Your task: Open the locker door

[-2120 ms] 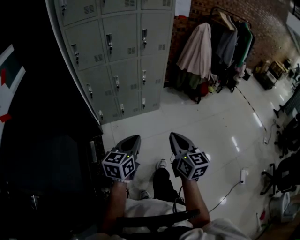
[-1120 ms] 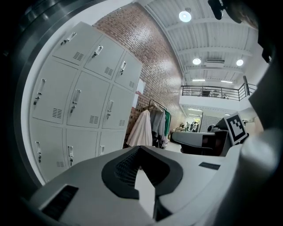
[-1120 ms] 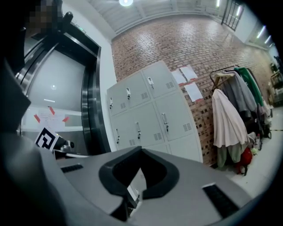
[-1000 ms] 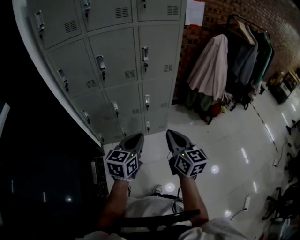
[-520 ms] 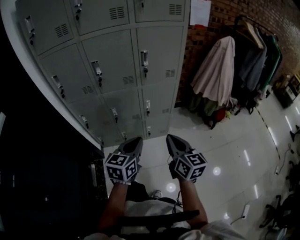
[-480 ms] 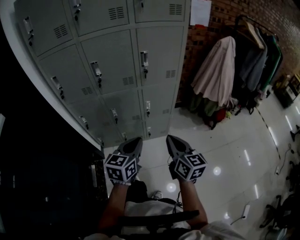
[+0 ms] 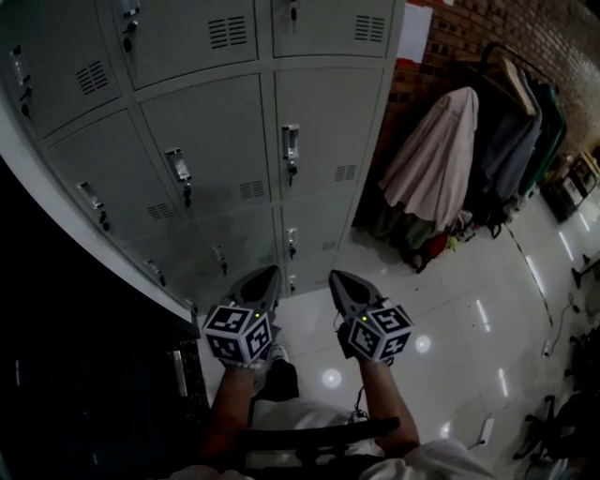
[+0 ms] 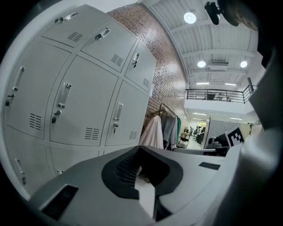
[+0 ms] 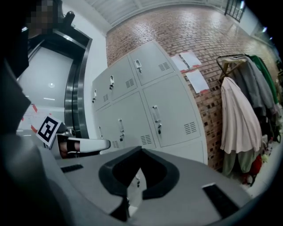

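Note:
A bank of grey metal lockers [image 7: 211,131] fills the upper left of the head view, all its doors closed. The nearest door [image 7: 328,112] carries a handle with a key lock [image 7: 291,142]; another handle [image 7: 177,166] sits on the door to its left. My left gripper [image 7: 267,276] and right gripper [image 7: 336,279] are side by side low in the view, pointing at the lockers but well short of them. Both are shut and hold nothing. Lockers [image 8: 84,101] fill the left gripper view beyond the closed tips [image 8: 140,149]. In the right gripper view the lockers [image 9: 146,101] are beyond its tips [image 9: 140,152].
A clothes rack with hanging coats [image 7: 441,159] stands right of the lockers against a brick wall [image 7: 469,37] with papers [image 7: 415,21] pinned on it. Glossy white floor [image 7: 450,300] spreads to the right. A dark structure [image 7: 75,375] borders the left. A power strip [image 7: 486,431] lies on the floor.
The lockers have grown larger and come nearer in the head view as the person walked toward them. Both grippers kept their place, side by side and shut.

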`<action>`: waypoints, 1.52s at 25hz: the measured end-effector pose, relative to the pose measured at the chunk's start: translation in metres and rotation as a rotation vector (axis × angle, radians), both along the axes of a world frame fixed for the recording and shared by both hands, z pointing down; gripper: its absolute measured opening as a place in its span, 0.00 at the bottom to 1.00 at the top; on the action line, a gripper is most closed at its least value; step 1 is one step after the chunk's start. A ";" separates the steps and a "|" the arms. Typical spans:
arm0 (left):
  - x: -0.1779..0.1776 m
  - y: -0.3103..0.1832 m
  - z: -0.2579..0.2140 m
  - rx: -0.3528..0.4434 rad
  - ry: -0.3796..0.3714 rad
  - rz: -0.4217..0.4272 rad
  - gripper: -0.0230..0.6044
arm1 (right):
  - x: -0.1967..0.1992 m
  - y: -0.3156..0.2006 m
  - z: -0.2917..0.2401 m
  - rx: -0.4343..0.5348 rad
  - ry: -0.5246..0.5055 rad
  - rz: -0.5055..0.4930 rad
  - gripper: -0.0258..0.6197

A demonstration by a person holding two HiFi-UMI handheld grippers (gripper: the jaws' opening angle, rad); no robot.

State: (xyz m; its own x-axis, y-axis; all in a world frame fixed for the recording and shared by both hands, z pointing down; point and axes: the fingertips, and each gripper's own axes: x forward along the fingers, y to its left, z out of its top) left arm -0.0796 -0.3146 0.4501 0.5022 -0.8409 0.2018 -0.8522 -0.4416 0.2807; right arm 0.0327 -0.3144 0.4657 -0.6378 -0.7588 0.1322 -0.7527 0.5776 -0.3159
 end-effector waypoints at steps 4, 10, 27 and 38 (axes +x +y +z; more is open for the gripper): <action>-0.012 -0.049 -0.008 0.013 0.001 0.032 0.03 | -0.020 -0.051 -0.015 0.032 -0.001 -0.004 0.05; -0.034 -0.121 -0.026 0.058 0.018 0.063 0.03 | -0.044 -0.129 -0.031 0.084 0.034 0.049 0.09; -0.054 -0.200 -0.019 0.036 0.037 0.134 0.03 | -0.087 -0.238 -0.057 0.156 0.049 0.087 0.35; -0.062 -0.239 -0.024 0.051 0.026 0.085 0.03 | -0.110 -0.292 -0.067 0.186 0.054 0.027 0.35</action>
State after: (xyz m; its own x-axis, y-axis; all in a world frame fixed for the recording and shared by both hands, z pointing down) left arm -0.1420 -0.5539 0.4259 0.5770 -0.8036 0.1459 -0.8036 -0.5266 0.2774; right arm -0.0769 -0.6068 0.3985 -0.6127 -0.7900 0.0215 -0.7816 0.6017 -0.1647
